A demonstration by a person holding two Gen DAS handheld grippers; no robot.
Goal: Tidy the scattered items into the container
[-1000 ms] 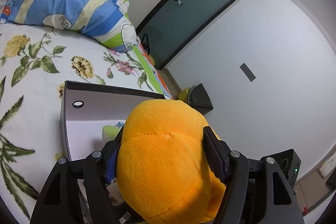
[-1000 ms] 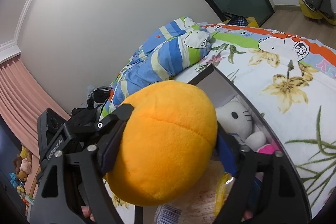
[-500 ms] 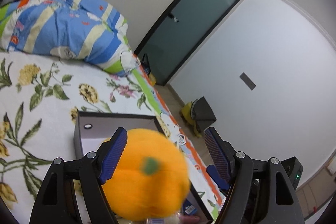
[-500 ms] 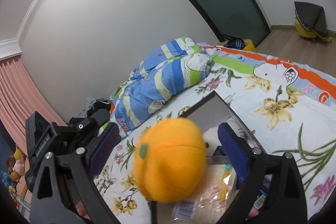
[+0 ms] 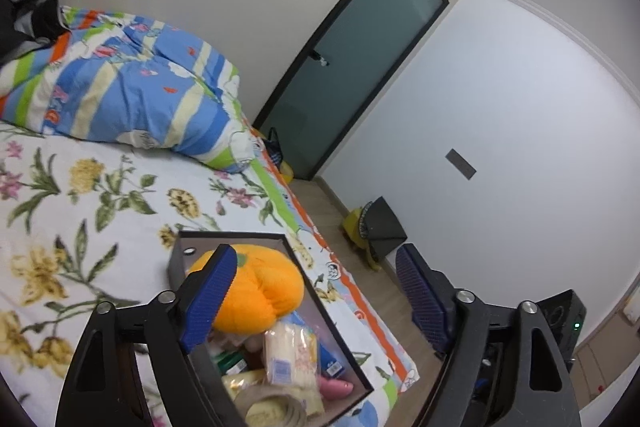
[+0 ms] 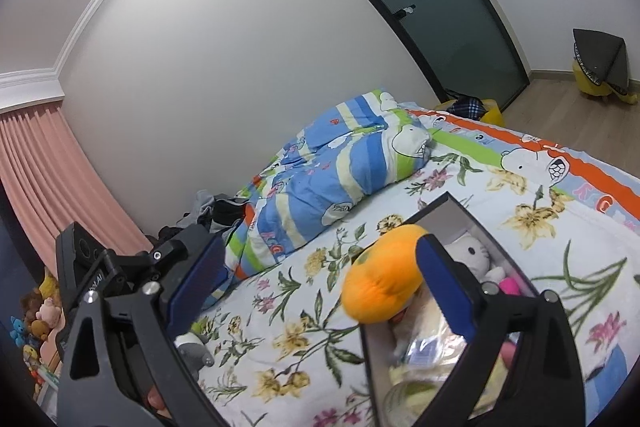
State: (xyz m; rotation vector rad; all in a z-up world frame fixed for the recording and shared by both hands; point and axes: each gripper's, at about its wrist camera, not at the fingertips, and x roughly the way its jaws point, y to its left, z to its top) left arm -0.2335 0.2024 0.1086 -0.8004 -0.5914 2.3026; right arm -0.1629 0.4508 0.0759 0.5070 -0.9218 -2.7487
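- The left claw is spread wide with nothing between its pads; its jaws have just been opening, and the orange plush that sat between them a second ago is free of them.
- The right claw is also spread and empty, its jaws likewise just opened off the same plush.
- The plush now lies at the far end of the box on the bed, sitting on top of the other contents. In the right view it bulges over the box's near wall rather than sitting down inside.
- Risk: the plush is perched high and off to one side, so it could roll out over the wall onto the bed. A soft mattress that gives under any push would help it go.
- Risk: the box looks full, with a white cat plush, snack packs and a tape roll packed in. Pressing the orange plush down could squeeze a pack out at the other end.
- One small grey toy lies on the bed outside the box, close under the right claw's left finger. It probably needs collecting, and there is little room left for it.
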